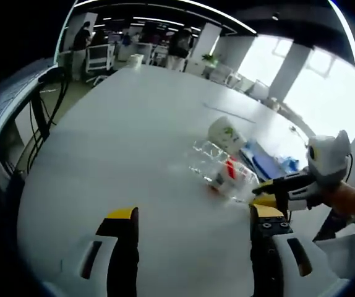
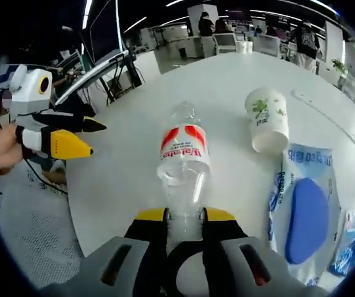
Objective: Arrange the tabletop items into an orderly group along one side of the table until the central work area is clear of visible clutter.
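Clearly the clear plastic water bottle with the red-and-white label [image 2: 184,162] is the landmark: it lies on its side on the white table [image 2: 227,86], and the right gripper [image 2: 183,224] has its yellow-tipped jaws closed on the bottle's neck end, with the body reaching away from the jaws toward the table's middle.

It looks empty, so I judge it light, thin-walled and easy to crush or dent (a hard squeeze on the body would likely buckle it). The smooth, round plastic could slip or roll; the stiffer neck, where it is gripped now, seems the soundest hold.

Just beyond the bottle and to its right in the right gripper view lies a white paper cup with a green leaf print [image 2: 267,119], tipped on its side and apart from the bottle. Nearer, right of the bottle, lies a blue-and-white soft plastic wipes packet [image 2: 302,213], and a smaller blue wrapper [image 2: 350,244] sits beyond that at the table edge.

The left gripper [image 1: 194,247] hovers with its jaws spread wide and nothing between them, over bare table on the bottle's other side; from the left gripper view the bottle lies ahead and to the right of its jaws, well apart from them.
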The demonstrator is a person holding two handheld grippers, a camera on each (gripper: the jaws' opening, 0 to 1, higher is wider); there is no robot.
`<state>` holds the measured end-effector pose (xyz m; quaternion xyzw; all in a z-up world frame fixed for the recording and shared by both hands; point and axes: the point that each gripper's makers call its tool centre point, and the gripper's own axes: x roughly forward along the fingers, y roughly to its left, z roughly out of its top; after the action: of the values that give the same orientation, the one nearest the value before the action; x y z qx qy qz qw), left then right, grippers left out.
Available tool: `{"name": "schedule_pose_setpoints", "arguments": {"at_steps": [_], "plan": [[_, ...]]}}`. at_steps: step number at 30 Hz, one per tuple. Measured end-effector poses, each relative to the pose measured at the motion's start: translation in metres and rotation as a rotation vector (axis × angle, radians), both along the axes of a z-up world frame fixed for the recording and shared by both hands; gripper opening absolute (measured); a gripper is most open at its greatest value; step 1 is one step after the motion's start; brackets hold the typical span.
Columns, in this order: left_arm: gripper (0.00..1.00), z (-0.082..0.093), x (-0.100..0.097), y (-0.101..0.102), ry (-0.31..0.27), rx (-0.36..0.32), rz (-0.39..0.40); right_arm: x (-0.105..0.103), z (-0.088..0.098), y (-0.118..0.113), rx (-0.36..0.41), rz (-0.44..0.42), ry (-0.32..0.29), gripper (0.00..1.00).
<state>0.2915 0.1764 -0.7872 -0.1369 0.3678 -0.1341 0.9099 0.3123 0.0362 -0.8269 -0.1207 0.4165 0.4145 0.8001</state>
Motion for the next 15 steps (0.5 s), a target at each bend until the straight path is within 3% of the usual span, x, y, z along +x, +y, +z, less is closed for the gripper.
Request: {"name": "schedule_pose_setpoints", "arguments": {"at_steps": [5,9,10,13,15], "plan": [[0.74,0.000,0.001,0.000,-0.039,0.044,-0.083,-0.002,0.009,0.000,-0.058,0.122,-0.062,0.16],[0.80,-0.001,0.004,0.002,-0.069,0.152,-0.190,-0.002,0.017,-0.001,-0.138,0.259,-0.156,0.16],[0.81,0.000,0.006,0.002,-0.079,0.172,-0.211,0.000,0.020,0.000,-0.166,0.314,-0.208,0.16],[0.83,0.006,0.011,-0.005,-0.138,0.233,-0.302,0.001,0.029,0.002,-0.213,0.414,-0.286,0.16],[0.84,0.006,0.013,-0.008,-0.165,0.322,-0.382,0.002,0.035,0.005,-0.217,0.453,-0.326,0.16]]}}
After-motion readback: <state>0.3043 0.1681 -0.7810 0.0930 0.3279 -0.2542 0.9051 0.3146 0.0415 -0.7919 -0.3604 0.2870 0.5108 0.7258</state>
